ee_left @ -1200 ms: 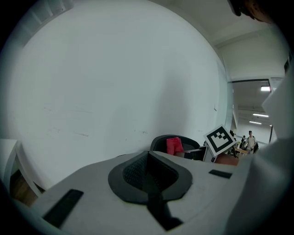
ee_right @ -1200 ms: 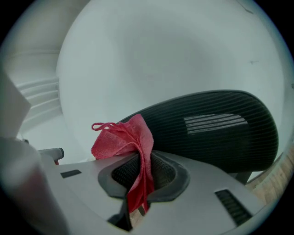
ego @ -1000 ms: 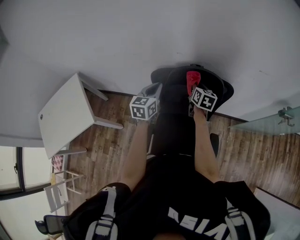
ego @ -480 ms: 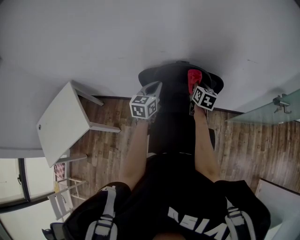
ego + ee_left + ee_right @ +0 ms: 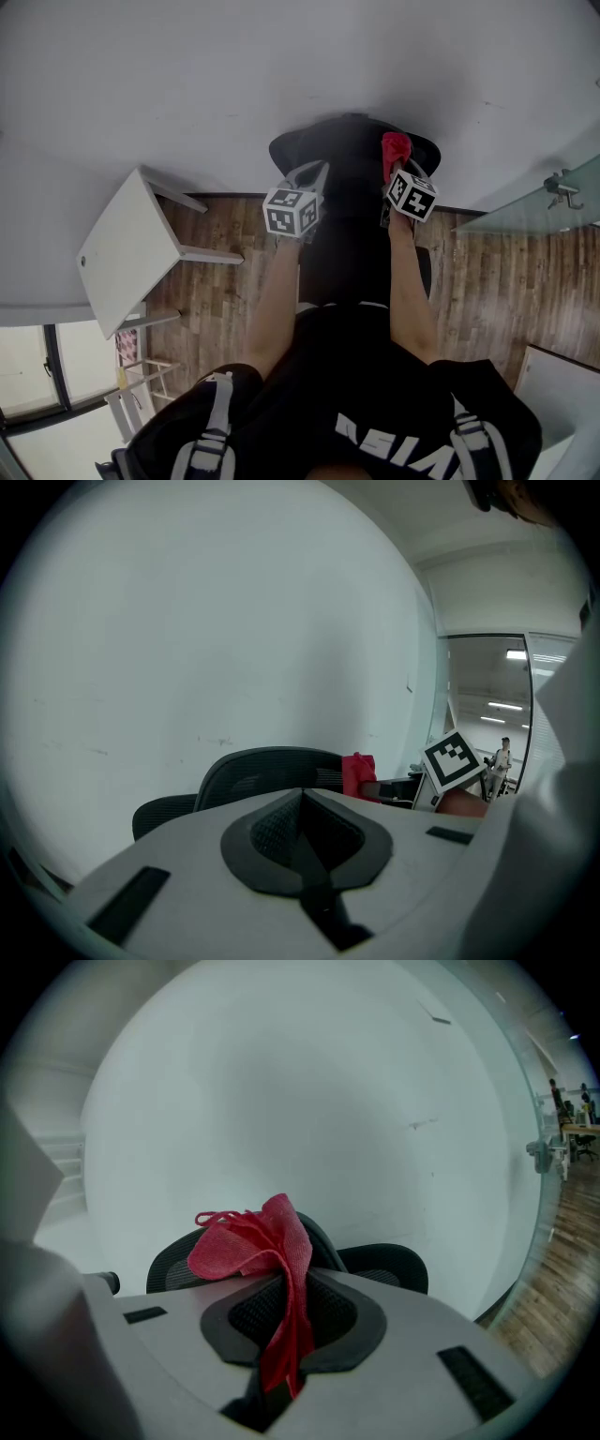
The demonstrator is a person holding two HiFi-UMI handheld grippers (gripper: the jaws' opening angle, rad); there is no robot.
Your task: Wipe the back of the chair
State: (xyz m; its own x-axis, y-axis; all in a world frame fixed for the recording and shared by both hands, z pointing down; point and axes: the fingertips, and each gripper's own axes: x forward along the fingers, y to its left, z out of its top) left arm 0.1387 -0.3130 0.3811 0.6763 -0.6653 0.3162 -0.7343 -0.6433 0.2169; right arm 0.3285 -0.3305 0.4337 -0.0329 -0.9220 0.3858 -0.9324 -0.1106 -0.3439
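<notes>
Well, the right claw [image 5: 286, 1314] is clamped on a red cloth [image 5: 267, 1241]. The cloth runs lengthwise up the slit between the jaws, and its free end bunches above the tips and flops over to that claw's left, with a few loose threads showing. The left claw [image 5: 302, 841] is closed tight with nothing between its jaws.

Just ahead of both claws stands the black mesh chair [image 5: 349, 141]. Its back is upright and its curved top edge runs crosswise, from in front of the left claw over to in front of the right one. The cloth sits at the right end of that edge; I cannot say whether it is touching the mesh. I cannot tell which way the seat faces either. Directly beyond the chair is a plain white wall [image 5: 281, 66], close behind it.

Off to the left of the left claw stands a white table [image 5: 122, 248] on a wooden floor [image 5: 487, 281], and a pale rack [image 5: 127, 403] is back toward the person. To the right of the right claw is a glass partition [image 5: 548, 220] with a metal fitting on it. From the left claw's side, the marker cube [image 5: 457, 761] of the right claw shows just past the cloth.
</notes>
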